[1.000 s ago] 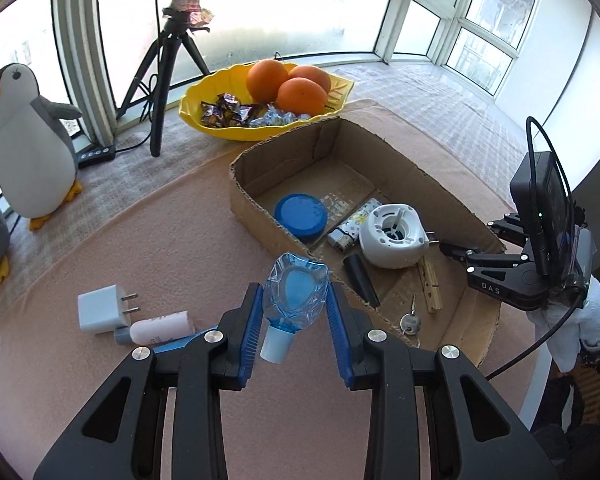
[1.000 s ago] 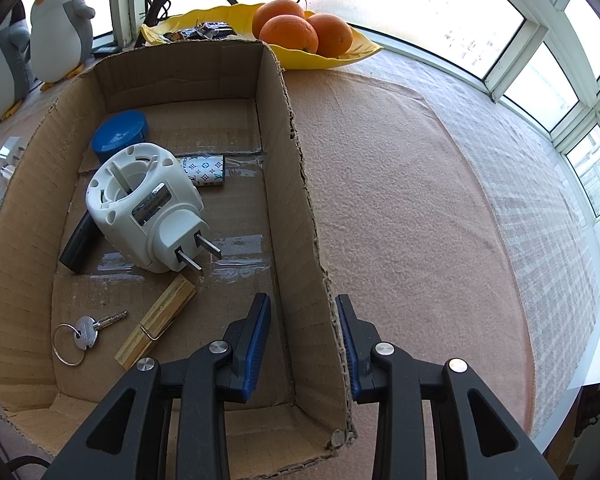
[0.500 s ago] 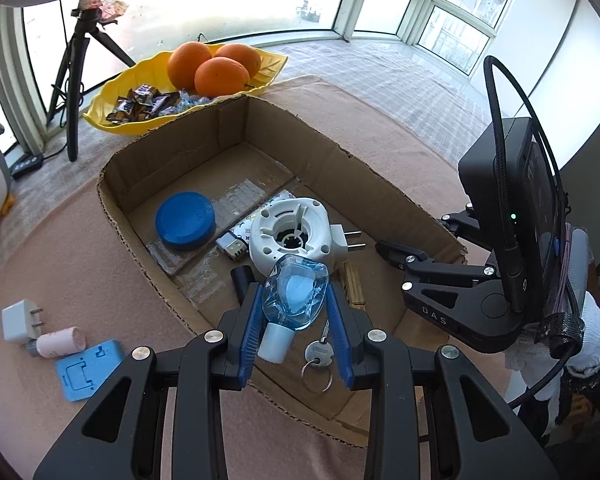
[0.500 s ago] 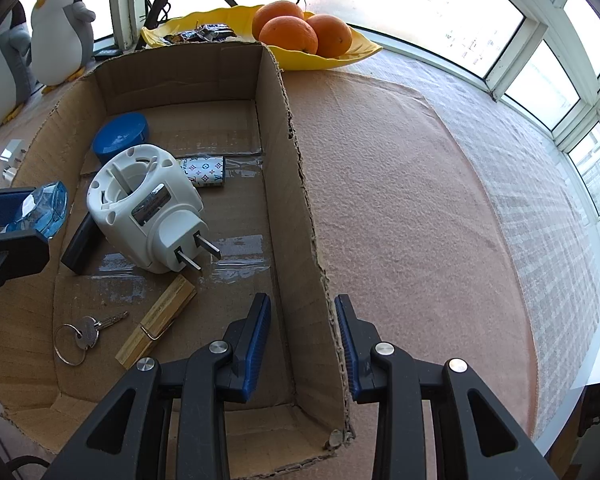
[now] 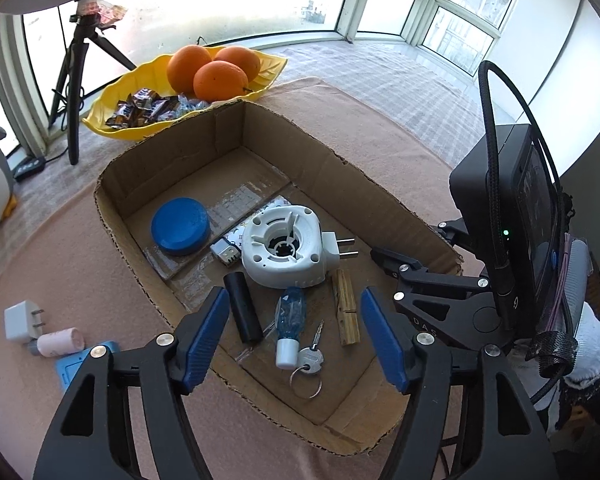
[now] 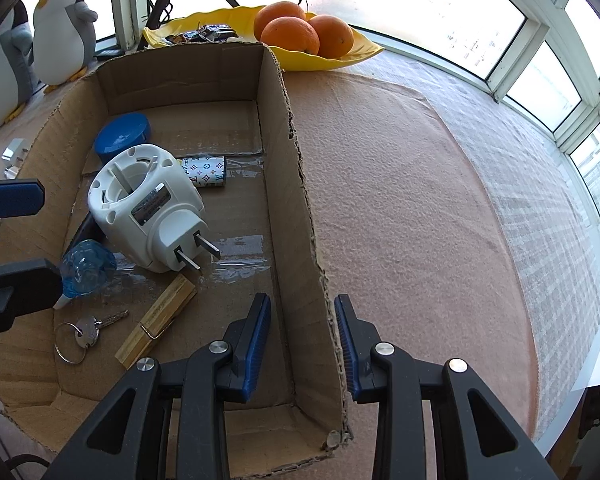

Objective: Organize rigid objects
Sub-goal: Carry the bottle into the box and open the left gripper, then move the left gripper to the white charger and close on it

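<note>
The left claw (image 5: 294, 342) hangs over the near end of the cardboard box (image 5: 384, 196), its blue pads opening with nothing pressed between them; the small blue bottle (image 5: 289, 322) lies below on the box floor, beside a key (image 5: 311, 356), a wooden clothespin (image 5: 345, 308) and a black cylinder (image 5: 243, 308), likely just released. The right claw (image 6: 302, 344) straddles the box's right wall, apparently steadying it; whether its pads press the cardboard I cannot tell. A white charger (image 5: 20, 320) and pink tube (image 5: 58, 342) wait on the desk (image 5: 80, 240) to the left. Letters "DAS" show on the right tool.
</note>
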